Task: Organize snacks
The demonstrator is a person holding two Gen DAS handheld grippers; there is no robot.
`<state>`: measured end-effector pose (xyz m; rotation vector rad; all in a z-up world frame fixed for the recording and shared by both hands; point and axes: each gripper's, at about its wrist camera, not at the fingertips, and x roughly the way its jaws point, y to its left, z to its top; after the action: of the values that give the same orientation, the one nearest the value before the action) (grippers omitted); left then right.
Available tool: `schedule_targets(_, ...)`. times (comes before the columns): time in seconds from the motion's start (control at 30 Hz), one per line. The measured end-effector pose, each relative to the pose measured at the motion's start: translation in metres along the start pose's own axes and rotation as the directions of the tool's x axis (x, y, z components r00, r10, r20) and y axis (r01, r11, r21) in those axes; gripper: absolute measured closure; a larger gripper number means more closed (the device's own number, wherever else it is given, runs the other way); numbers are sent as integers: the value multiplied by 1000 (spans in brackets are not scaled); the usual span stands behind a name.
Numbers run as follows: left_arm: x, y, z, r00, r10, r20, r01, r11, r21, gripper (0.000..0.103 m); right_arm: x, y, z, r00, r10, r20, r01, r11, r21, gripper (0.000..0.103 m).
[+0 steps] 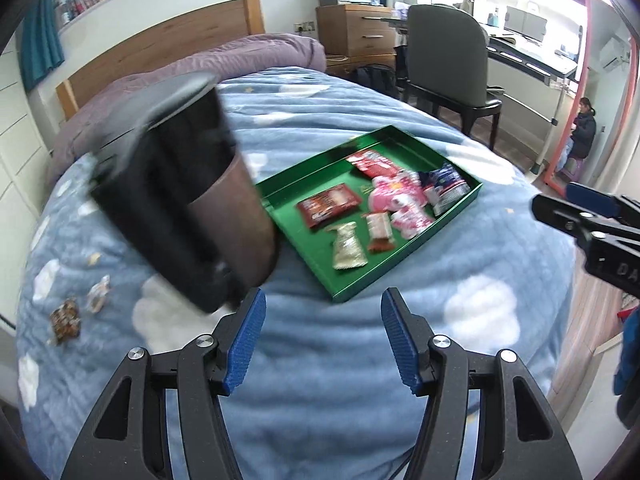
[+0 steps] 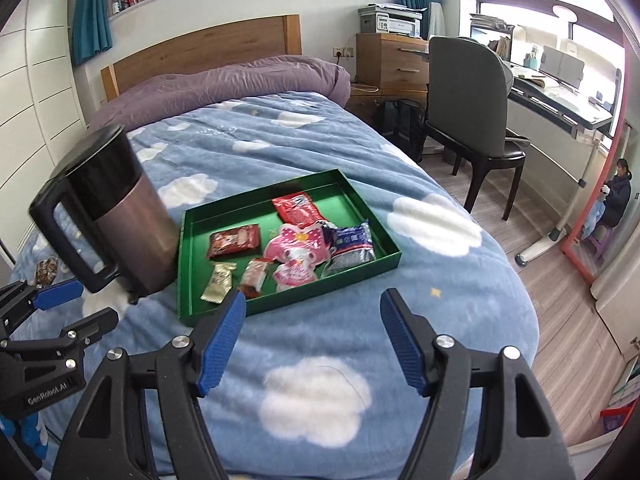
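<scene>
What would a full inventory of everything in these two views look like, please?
Tray: one, green, on the blanket mid-bed, holding snack packets.
Snack packets in tray: about seven; red, pink, blue-silver, gold.
Loose snacks: about three, brownish and pale, on the blanket left of the kettle.
Kettle: one, steel with black lid and handle, left of the tray.
Blanket: one, blue with white clouds, covering the bed.
Duvet: one, purple, at the headboard.
Chair: one, grey, at the desk.
Printer: one, white, on the wooden drawers.
Seated person: one, far right.
Left gripper: blue pads, open, empty.
Right gripper: blue pads, open, empty.
</scene>
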<state>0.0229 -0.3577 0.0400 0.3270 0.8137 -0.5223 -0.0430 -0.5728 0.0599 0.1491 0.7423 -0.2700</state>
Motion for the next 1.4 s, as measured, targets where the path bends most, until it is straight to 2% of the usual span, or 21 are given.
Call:
schedule_targets(0.27, -30, 54, -36, 997, 70, 10, -69, 994, -80, 48, -32, 36, -18, 999, 52, 16, -51, 998, -27, 0)
schedule_targets(0.57, -64, 136, -79, 984, 180, 11, -174, 963, -208, 47, -59, 91, -33, 992, 124, 12, -122, 987, -102, 0)
schedule_targets(0.77, -79, 191, -114, 970, 242, -20, -237, 926, -296, 44, -66, 136, -38, 984, 180, -2, -178, 972, -151, 0)
schedule_targets(1.0, -91, 254, -156, 952, 301, -56, -297, 868, -398, 37, -65, 190, -42, 971, 237, -28, -237, 947, -219, 0)
schedule_targets(1.1, -95, 277, -172, 946, 316, -69, -314, 845, -432, 31, -62, 213, -43, 966, 257, -44, -259, 934, -244, 0)
schedule_targets(1.2, -99, 298, -187, 939, 334, -81, -333, 821, -463, 31, -58, 235, -45, 960, 273, -65, -281, 923, -264, 0)
schedule_targets(1.4, -98, 333, -208, 935, 339, -106, -341, 776, -531, 30, -42, 280, -48, 947, 299, -114, -320, 892, -320, 0)
